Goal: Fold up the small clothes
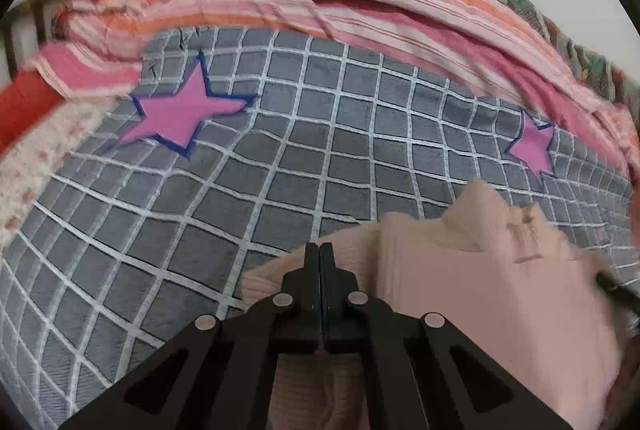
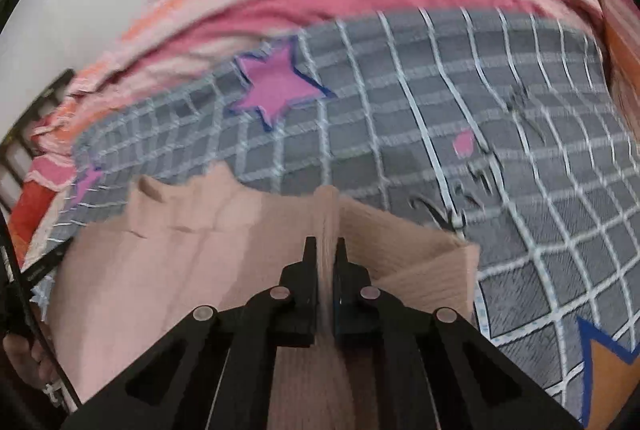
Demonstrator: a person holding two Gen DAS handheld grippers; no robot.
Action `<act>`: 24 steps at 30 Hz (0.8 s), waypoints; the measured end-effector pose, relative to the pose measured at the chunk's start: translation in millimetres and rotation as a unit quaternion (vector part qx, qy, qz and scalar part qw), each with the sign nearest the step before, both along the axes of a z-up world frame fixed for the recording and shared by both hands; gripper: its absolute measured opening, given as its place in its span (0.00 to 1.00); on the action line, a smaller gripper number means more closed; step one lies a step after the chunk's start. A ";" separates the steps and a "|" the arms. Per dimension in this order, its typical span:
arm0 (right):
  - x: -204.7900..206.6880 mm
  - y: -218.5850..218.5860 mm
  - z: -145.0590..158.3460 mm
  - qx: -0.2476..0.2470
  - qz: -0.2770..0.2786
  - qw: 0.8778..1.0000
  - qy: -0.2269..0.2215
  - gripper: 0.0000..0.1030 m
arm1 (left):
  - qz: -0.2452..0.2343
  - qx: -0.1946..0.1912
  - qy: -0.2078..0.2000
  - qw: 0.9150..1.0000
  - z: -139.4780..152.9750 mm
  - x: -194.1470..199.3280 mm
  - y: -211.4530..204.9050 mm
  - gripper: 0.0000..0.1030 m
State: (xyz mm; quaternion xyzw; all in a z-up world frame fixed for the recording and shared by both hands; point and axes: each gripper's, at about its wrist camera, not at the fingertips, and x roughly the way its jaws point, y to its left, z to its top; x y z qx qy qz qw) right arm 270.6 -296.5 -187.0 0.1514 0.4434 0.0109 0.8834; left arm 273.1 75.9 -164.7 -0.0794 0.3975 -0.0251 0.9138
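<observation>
Knitwear is lying on the grey white-gridded blanket (image 1: 280, 133): a small pale pink ribbed garment (image 1: 460, 290), soft, light and floppy, likely to sag and crease wherever it is unsupported. The left gripper (image 1: 319, 254) is pinching its near left edge with jaws pressed together, while the right gripper (image 2: 324, 254) is clamping a raised fold of the same cloth (image 2: 168, 270). Holding both edges near the corners should keep the fold square; thin ribbing may slip.
</observation>
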 end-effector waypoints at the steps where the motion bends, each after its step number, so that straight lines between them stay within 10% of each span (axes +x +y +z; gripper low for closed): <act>1: -1.1 0.1 -1.9 0.003 -0.002 1.000 0.001 0.05 | -0.015 -0.011 -0.002 1.000 1.6 -0.9 -0.4 0.02; 12: -34.7 44.8 46.1 -0.035 0.033 0.997 -0.058 0.38 | -0.037 -0.025 0.004 0.999 13.4 -14.9 7.3 0.09; 18: -40.6 117.4 43.1 0.032 0.114 0.992 -0.032 0.39 | -0.022 -0.074 -0.022 0.997 21.8 -29.7 39.0 0.53; 24: -12.0 164.1 21.7 -0.081 0.094 0.992 0.021 0.38 | -0.031 -0.089 -0.036 0.995 23.9 -38.6 57.1 0.54</act>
